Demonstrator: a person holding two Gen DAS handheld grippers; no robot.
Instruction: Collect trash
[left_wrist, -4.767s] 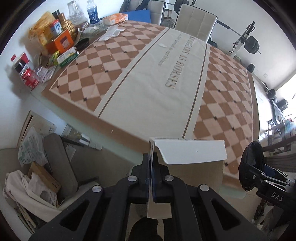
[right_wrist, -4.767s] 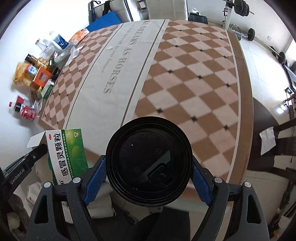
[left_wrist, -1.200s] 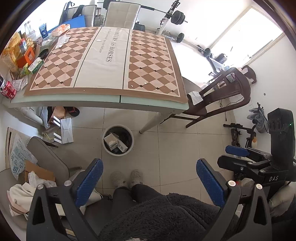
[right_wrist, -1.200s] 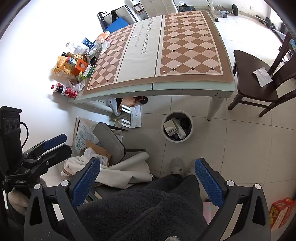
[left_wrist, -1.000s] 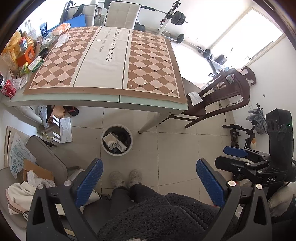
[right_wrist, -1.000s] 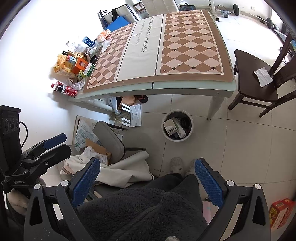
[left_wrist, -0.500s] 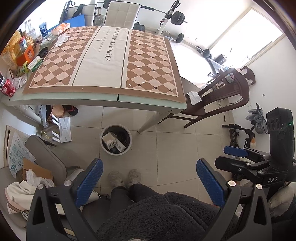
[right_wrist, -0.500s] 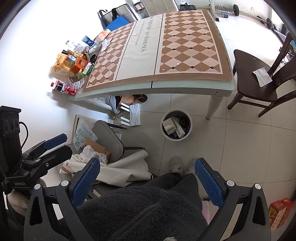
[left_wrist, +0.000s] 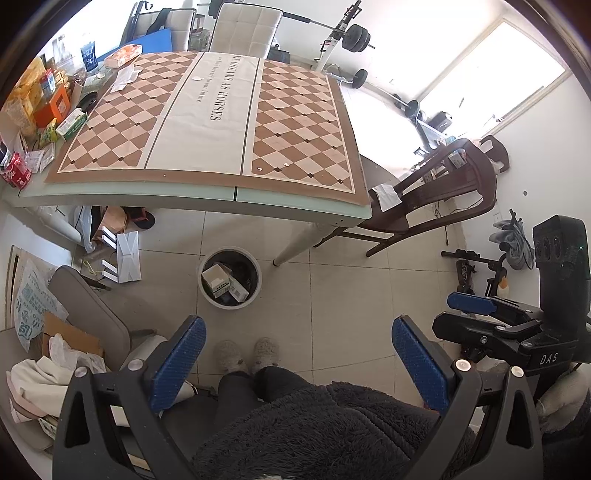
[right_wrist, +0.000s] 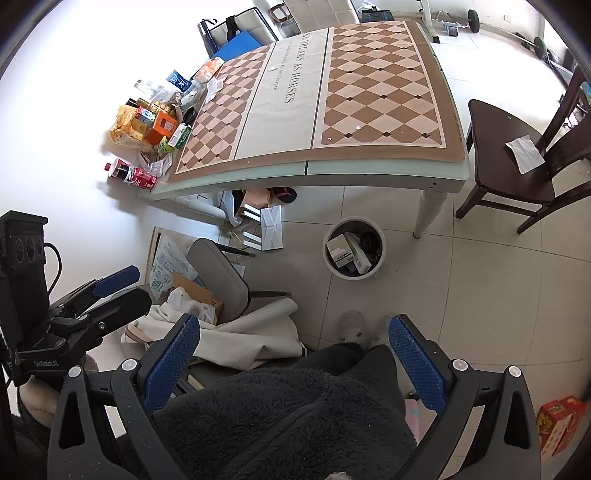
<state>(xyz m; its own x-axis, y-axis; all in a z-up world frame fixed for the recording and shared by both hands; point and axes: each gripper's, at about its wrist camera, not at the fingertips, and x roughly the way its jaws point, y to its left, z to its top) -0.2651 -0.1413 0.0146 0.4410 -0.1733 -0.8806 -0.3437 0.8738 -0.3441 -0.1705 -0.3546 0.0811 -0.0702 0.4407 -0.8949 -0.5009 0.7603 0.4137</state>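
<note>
A round white trash bin (left_wrist: 229, 278) stands on the tiled floor by the table's near edge, with small boxes and a dark lid inside; it also shows in the right wrist view (right_wrist: 354, 249). My left gripper (left_wrist: 299, 363) is open and empty, held high above the floor over my lap. My right gripper (right_wrist: 293, 360) is open and empty, held at the same height. Each gripper shows in the other's view, the right one (left_wrist: 480, 310) and the left one (right_wrist: 107, 288). Small white scraps (left_wrist: 260, 169) lie on the checked table mat.
A table (left_wrist: 207, 199) with a checked mat stands ahead. Food boxes, bottles and a red can (left_wrist: 16, 173) crowd its left end. A dark wooden chair (left_wrist: 424, 206) stands at the right. A grey chair (left_wrist: 92, 306), bags and cardboard lie at the left.
Earlier my left gripper held a white box and my right held a black-lidded cup; both are now open and empty. Over the last second the view barely shifted.
</note>
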